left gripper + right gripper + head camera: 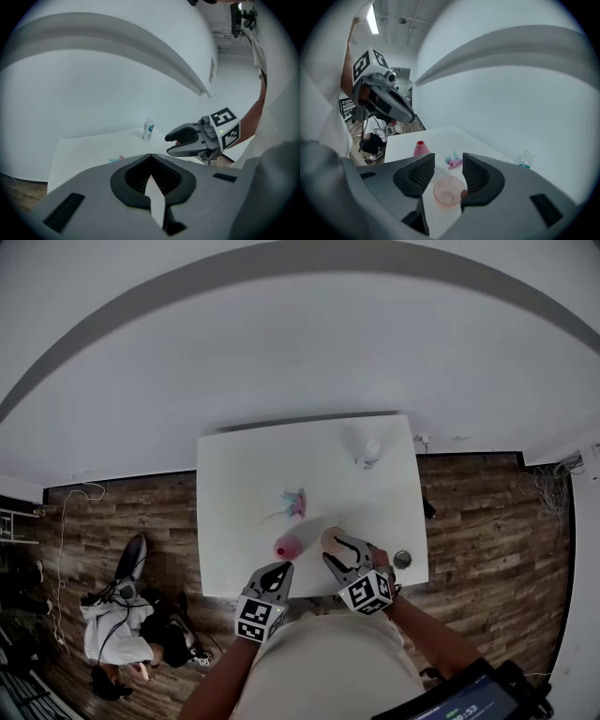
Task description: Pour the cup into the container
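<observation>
Right tool (447,161) grips the clear cup (446,190) upright, presumably to prevent spillage; the pink container (421,148) stands ahead-left of it. Left tool (150,159) clenched, empty, held clear

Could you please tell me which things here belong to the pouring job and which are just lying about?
Job: cup, held in right gripper; pink container.
Lying about: bottle; blue and pink items; small round object.
</observation>
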The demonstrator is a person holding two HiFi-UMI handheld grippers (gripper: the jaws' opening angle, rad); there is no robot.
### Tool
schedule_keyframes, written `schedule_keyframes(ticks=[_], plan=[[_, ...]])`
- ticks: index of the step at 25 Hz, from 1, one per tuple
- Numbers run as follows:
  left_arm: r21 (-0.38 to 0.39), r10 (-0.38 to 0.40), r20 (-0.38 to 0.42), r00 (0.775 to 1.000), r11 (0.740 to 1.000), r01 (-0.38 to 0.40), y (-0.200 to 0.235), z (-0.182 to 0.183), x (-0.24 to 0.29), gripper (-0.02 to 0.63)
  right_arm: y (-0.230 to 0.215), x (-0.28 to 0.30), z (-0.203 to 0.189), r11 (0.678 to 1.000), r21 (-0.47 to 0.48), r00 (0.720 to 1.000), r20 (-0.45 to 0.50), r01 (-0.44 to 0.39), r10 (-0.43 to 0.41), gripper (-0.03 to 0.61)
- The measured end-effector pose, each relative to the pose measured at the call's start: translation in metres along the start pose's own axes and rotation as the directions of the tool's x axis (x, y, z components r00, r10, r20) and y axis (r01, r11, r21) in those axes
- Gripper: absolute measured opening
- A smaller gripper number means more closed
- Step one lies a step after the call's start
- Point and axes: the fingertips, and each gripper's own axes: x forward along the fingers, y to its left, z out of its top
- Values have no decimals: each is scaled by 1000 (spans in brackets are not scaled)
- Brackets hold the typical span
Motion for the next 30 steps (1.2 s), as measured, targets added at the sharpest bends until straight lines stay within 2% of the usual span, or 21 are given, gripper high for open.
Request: schedule_keyframes(ticks=[5, 12, 16, 20, 26, 30], plan=[[14, -12, 95, 995, 1000, 11, 4, 31, -17, 11, 8, -16, 54, 998, 40, 995, 89, 39, -43, 153], [26, -30, 189, 982, 999, 25, 14, 62, -49, 11, 22, -27, 108, 996, 58, 983, 161, 74, -83, 149], [9, -14, 220, 975, 1000, 12, 23, 67, -65, 11, 13, -30, 122, 988, 54, 974, 167, 148, -155, 149], [-24, -13, 213, 977, 1000, 19, 26, 54, -71, 11, 10, -35, 129, 970, 52, 952, 186, 236, -242, 149], [-13, -56, 206, 977, 998, 60, 31, 51, -77, 11, 17, -33, 127, 958, 70, 946, 157, 277, -285, 149], [-26, -72, 216, 974, 996, 80, 36, 50, -84, 11, 26, -37, 138, 949, 72, 934, 166, 307, -315, 149]])
